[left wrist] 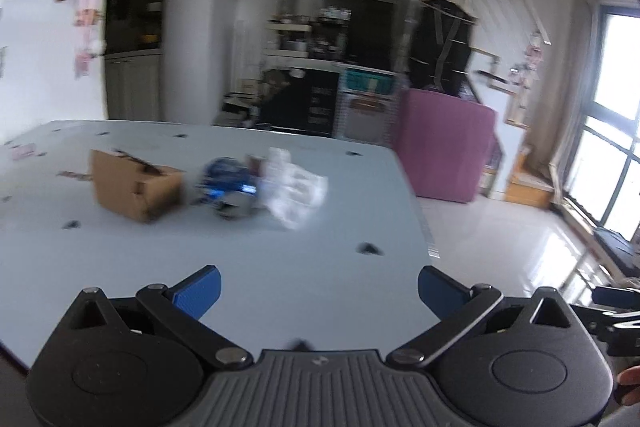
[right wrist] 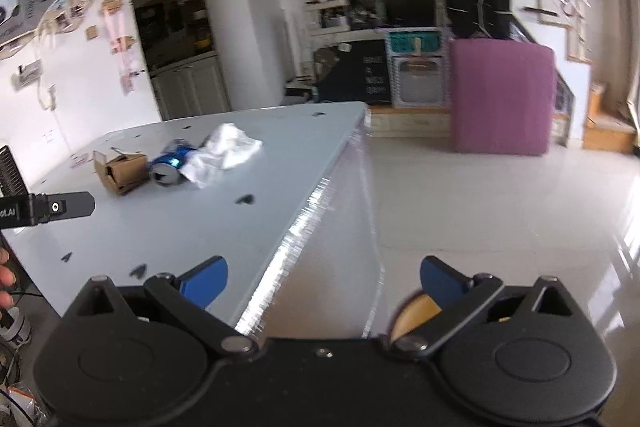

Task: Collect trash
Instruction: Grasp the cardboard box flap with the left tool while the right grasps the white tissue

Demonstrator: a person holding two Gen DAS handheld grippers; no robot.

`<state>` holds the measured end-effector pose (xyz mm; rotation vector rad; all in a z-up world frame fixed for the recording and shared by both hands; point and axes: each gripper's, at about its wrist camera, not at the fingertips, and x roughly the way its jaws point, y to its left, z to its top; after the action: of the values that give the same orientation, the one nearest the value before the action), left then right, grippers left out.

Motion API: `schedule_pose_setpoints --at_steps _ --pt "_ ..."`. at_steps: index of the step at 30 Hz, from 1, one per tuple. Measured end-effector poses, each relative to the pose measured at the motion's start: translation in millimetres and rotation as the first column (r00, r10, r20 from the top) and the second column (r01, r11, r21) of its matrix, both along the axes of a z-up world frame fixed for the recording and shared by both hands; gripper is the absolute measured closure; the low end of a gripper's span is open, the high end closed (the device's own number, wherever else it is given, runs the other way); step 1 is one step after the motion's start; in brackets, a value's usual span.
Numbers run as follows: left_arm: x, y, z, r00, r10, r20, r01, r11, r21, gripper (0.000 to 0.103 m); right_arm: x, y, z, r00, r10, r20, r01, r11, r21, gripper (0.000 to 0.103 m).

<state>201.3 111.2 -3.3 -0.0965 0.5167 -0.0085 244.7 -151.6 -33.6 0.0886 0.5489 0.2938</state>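
Blue-padded left gripper [left wrist: 319,287] and right gripper [right wrist: 324,277] both gape wide, seemingly holding nothing.

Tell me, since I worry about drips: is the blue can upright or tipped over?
Tipped over. The blue can lies on its side on the table, one round end facing the right camera, between the cardboard box and crumpled white wrapper.

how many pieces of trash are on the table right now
3, in a row mid-table: a cardboard box on the left, a blue can in the middle, a crumpled white wrapper on the right. Smaller bits may be hidden.
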Motion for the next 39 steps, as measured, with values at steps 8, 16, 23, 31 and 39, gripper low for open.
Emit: schedule_pose_setpoints --at_steps 8,16,23,31,39 --pt "31 77 1 0.992 0.128 0.014 -0.128 0.992 0.002 0.000 42 63 6 0.996 0.078 0.036 -0.078 0.997 -0.008 0.000" --pt "89 137 -11 0.968 0.248 0.022 -0.246 0.967 -0.066 0.000 90 119 -1 0.990 0.128 0.054 -0.128 0.992 0.006 0.000" --pt "135 161 -25 0.936 0.347 0.062 -0.335 0.930 -0.150 0.000 127 148 -15 0.991 0.132 0.021 -0.133 0.991 0.034 0.000" --pt "169 176 -42 0.878 0.478 0.033 -0.460 0.861 -0.215 0.005 166 164 -27 0.996 0.092 0.005 -0.092 0.991 0.098 0.000" --pt "176 194 -49 0.829 0.559 0.012 -0.543 0.811 -0.217 0.057 188 172 -25 0.997 0.080 -0.019 -0.076 0.983 0.166 0.000"
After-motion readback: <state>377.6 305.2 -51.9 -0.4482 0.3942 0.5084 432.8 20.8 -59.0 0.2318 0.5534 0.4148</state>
